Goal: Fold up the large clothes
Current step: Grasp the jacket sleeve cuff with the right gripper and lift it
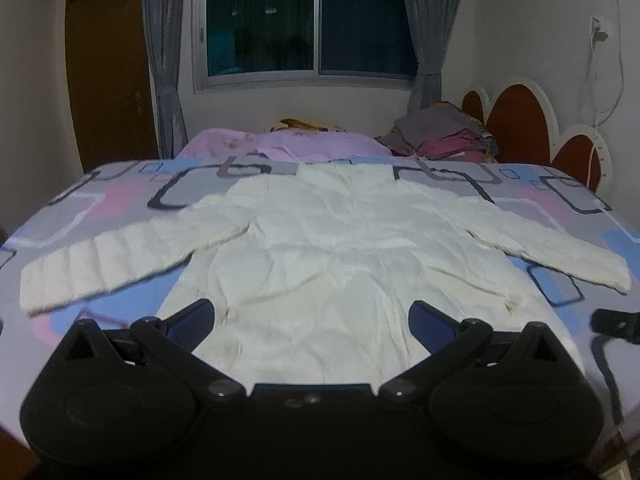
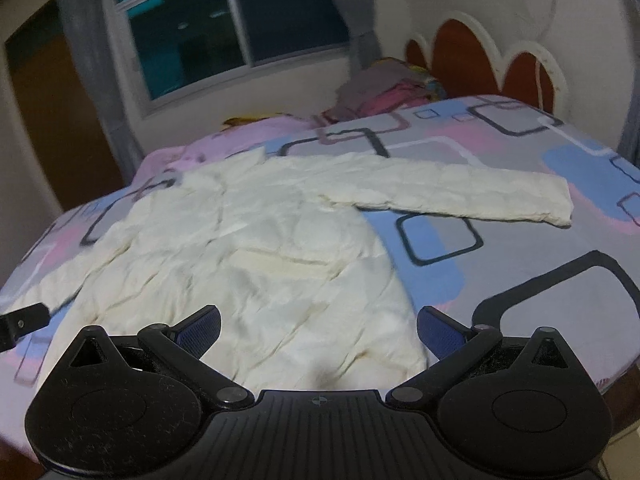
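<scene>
A white quilted jacket (image 1: pixel 340 240) lies flat on a bed (image 1: pixel 120 200) with a pink, blue and grey patterned sheet, both sleeves spread outward. The left hand-held gripper (image 1: pixel 312 320) hovers above the jacket's near hem, its 2 fingers wide apart and holding nothing. The right hand-held gripper (image 2: pixel 318 330) hovers over the hem's right side, likewise spread apart. A pile of clothes (image 1: pixel 440 132) sits near the headboard (image 1: pixel 520 116).

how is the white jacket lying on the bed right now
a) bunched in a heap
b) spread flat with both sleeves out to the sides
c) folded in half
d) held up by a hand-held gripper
b: the white jacket lies flat on the bed, with one sleeve out to each side.
</scene>
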Available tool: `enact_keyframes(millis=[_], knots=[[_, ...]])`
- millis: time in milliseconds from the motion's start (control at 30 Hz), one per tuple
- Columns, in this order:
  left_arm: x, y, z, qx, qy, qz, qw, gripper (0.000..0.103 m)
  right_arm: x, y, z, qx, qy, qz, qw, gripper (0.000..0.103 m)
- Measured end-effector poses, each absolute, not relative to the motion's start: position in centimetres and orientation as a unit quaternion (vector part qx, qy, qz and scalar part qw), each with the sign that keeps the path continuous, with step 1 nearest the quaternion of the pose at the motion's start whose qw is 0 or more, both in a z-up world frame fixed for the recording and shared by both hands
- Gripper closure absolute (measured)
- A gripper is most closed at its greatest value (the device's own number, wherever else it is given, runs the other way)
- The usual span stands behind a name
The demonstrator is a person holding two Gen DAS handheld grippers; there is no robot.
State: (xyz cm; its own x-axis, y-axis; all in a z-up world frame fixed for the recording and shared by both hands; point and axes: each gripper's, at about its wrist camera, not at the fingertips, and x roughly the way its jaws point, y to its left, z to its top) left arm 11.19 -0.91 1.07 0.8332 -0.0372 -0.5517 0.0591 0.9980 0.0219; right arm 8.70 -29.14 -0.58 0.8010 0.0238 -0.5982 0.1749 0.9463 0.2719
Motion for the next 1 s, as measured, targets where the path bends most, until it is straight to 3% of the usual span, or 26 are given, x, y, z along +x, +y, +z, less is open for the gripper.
enact_keyframes(millis=[333,433,667,767,1000], knots=[[19.3,-1.8,0.3,0.014,0.271,-0.084,0.959,0.0,15.2,-35.6,-0.4,0.227,0.273,-0.139,0.924,0.0],[22.0,-2.6,-1.0,0.024,0.33,-0.075,0.941,0.0,16.1,-38.6,-0.7,0.252,0.263,-0.168,0.916,0.0],[26.5,-4.6,-3.3,-0.02,0.357,-0.103,0.928,0.0,17.8,-48.2,-4.3,0.33,0.248,-0.231,0.881,0.001],[27.8,-6.8,-3.6,-0.009,0.345,-0.107,0.932,0.0,18.9,-52.4,-6.7,0.37,0.263,-0.243,0.857,0.034],[32.4,-10.6,-5.1,-0.064,0.355,-0.091,0.928,0.002,20.1,-57.8,-11.7,0.435,0.276,-0.244,0.821,0.034]])
